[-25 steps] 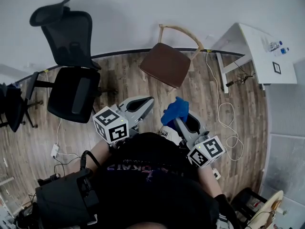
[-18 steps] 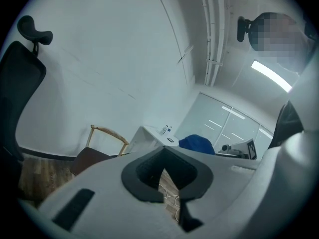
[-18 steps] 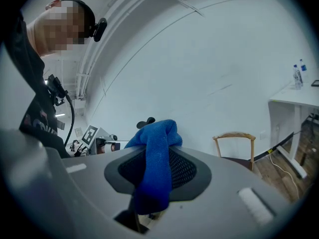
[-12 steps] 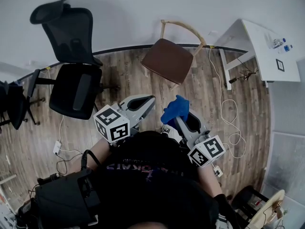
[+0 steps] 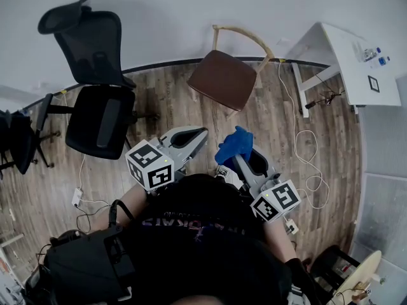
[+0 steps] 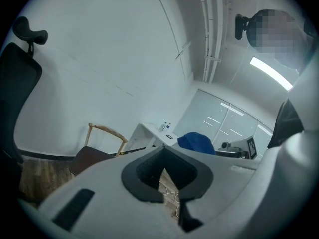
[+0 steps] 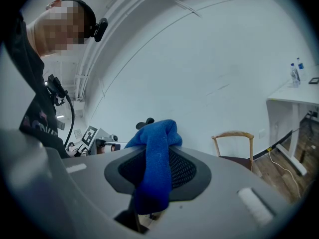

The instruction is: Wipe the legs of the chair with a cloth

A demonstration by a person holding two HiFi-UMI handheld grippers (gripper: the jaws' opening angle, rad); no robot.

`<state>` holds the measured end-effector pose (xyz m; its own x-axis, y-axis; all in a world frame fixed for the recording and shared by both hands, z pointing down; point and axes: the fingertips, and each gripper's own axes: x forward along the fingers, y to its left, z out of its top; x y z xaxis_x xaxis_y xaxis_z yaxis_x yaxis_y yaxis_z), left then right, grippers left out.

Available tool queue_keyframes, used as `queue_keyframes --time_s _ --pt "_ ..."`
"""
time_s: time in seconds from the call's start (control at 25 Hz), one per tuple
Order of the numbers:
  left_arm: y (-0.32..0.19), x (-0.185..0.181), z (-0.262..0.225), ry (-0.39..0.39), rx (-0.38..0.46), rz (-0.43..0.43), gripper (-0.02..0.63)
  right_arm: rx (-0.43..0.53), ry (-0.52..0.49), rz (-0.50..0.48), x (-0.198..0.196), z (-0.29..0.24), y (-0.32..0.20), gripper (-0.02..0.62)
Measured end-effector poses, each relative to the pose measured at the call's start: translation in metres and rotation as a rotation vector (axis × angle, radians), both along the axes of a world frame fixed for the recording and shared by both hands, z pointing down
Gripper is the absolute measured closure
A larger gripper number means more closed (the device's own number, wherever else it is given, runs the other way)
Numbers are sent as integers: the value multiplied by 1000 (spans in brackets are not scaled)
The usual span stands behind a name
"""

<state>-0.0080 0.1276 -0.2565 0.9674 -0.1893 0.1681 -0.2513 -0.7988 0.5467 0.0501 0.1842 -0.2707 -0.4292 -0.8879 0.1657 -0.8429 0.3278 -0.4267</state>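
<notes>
A wooden chair (image 5: 224,80) with a brown seat stands on the plank floor near the wall, ahead of both grippers and apart from them. It also shows small in the left gripper view as the chair (image 6: 94,156) and in the right gripper view as the chair (image 7: 237,151). My right gripper (image 5: 238,154) is shut on a blue cloth (image 5: 234,145), which bunches up above the jaws. In its own view the cloth (image 7: 157,158) hangs down between the pads of the right gripper (image 7: 154,183). My left gripper (image 5: 184,138) is held close beside it; the left gripper (image 6: 167,180) is shut with nothing in it.
A black office chair (image 5: 95,107) stands to the left. A white table (image 5: 356,68) with small bottles is at the right, and a white cable (image 5: 305,151) loops over the floor beside it. A black bag (image 5: 82,265) sits low at the left by the person.
The head view has shifted slightly, so the wooden chair sits a little higher in the picture. Both grippers stay held close to the body, the cloth still in the right one.
</notes>
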Motion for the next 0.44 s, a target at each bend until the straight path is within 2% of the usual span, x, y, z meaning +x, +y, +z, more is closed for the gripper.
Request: queue_keyframes --time_s 0.44 --pt "-3 4 0 -6 12 -2 600 -1 -2 -4 5 1 -5 479"
